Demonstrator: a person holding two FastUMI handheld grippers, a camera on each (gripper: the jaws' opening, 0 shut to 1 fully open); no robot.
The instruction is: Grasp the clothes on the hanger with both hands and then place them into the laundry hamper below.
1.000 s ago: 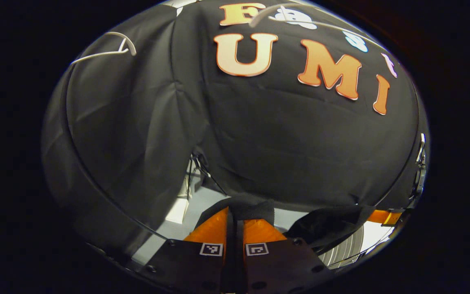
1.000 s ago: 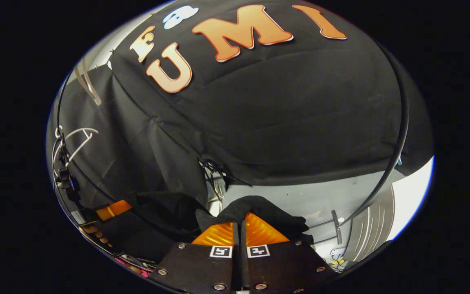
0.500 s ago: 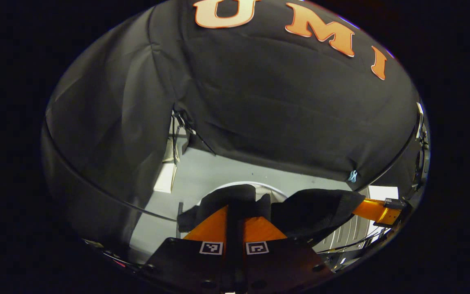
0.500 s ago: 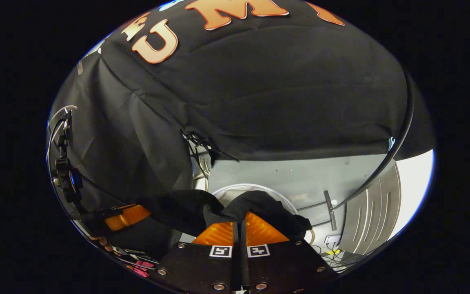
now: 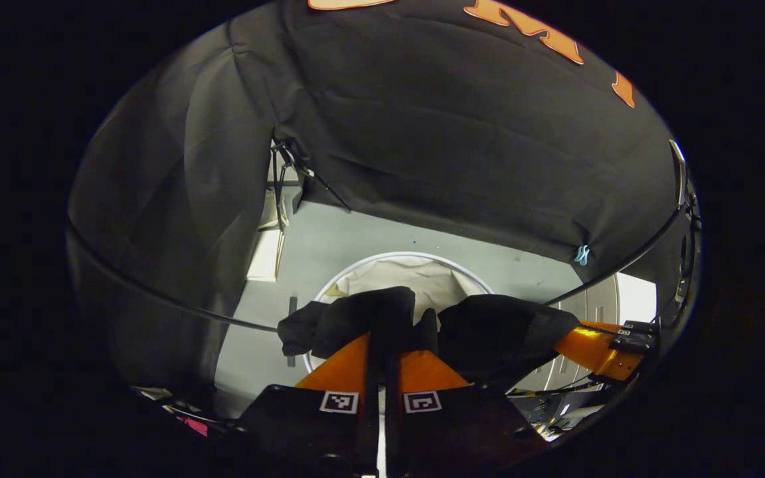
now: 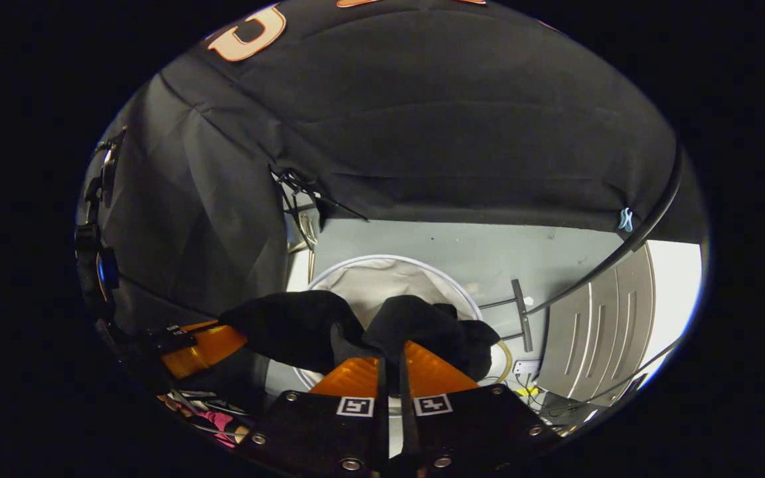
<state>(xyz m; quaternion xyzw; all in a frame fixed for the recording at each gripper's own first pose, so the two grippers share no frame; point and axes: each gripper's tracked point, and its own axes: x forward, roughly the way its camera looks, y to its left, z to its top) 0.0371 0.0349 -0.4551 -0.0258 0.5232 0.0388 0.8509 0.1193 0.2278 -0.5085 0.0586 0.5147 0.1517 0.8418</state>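
Black cloth walls the booth on every side, and below its hem lies a grey floor (image 5: 356, 232) on which the laundry hamper (image 5: 416, 265) stands, a round white-rimmed tub with a pale liner. From the left gripper view, the left gripper (image 5: 380, 345) has its jaws closed on a fold of the black garment (image 5: 356, 315), which bunches over the fingertips and hangs above the hamper's mouth. Farther right the same cloth stretches to the right gripper (image 5: 582, 342), which also pinches it. A thin black cable (image 5: 157, 299) curves across the left side of the picture. From the right gripper view, the right gripper (image 6: 392, 368) is clamped shut on the black garment (image 6: 422, 325), whose bulk sits directly over the laundry hamper (image 6: 389, 269). To the left, the cloth sags and runs to the left gripper (image 6: 213, 342), gripping its other end. A silver ribbed panel (image 6: 601, 332) stands at the right, beside a black cable (image 6: 621, 255).
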